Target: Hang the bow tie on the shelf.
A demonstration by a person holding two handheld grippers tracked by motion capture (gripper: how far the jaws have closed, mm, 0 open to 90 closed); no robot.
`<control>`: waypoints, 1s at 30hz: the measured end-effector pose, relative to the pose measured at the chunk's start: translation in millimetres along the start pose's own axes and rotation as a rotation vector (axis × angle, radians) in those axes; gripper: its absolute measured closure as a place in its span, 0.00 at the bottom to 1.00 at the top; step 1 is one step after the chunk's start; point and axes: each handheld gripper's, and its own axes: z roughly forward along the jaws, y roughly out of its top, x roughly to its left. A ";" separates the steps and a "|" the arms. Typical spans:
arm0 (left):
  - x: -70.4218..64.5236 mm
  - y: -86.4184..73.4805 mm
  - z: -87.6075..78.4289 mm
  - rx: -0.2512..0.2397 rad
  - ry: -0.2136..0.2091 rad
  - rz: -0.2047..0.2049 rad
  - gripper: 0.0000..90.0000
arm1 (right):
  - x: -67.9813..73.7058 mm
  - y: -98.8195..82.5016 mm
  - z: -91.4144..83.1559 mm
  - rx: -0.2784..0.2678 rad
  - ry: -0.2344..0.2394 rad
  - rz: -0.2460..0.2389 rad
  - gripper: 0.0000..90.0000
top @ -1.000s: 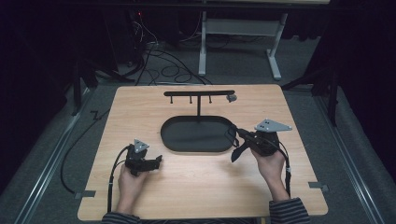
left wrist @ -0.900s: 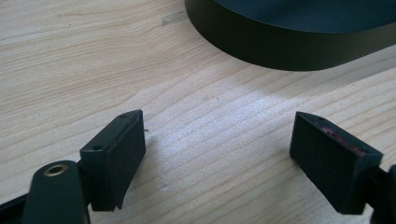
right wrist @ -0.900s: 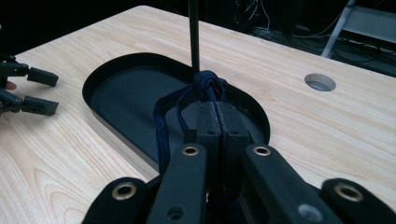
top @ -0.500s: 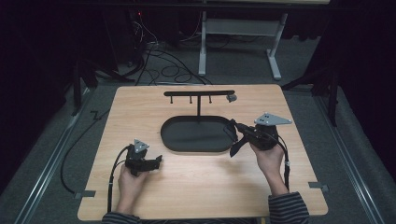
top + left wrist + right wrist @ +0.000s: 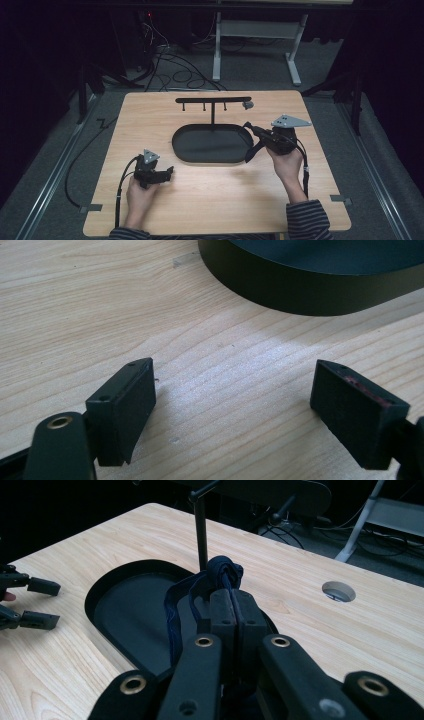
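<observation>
A dark blue strap with a knotted end is pinched in my right gripper, which is shut on it. Its loop hangs down over the right end of the black oval tray. In the high view the right gripper is raised and points left toward the black T-shaped rack; the rack's post stands just beyond the knot. My left gripper rests low on the table, left of and nearer than the tray, open with nothing between its fingers. The tray's wall lies ahead of it.
The light wooden table has a round hole near the rack's right end. Several small pegs hang under the rack's bar. The left gripper shows far off in the right gripper view. Cables and a desk frame lie on the floor beyond.
My right gripper has moved a little farther from the person, toward the rack, carrying the blue strap. The left gripper has stayed put.
</observation>
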 end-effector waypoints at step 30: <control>0.0 -0.1 0.1 -0.002 0.000 -0.001 0.21 | -9.8 34.3 11.1 -0.034 -0.033 -0.004 1.00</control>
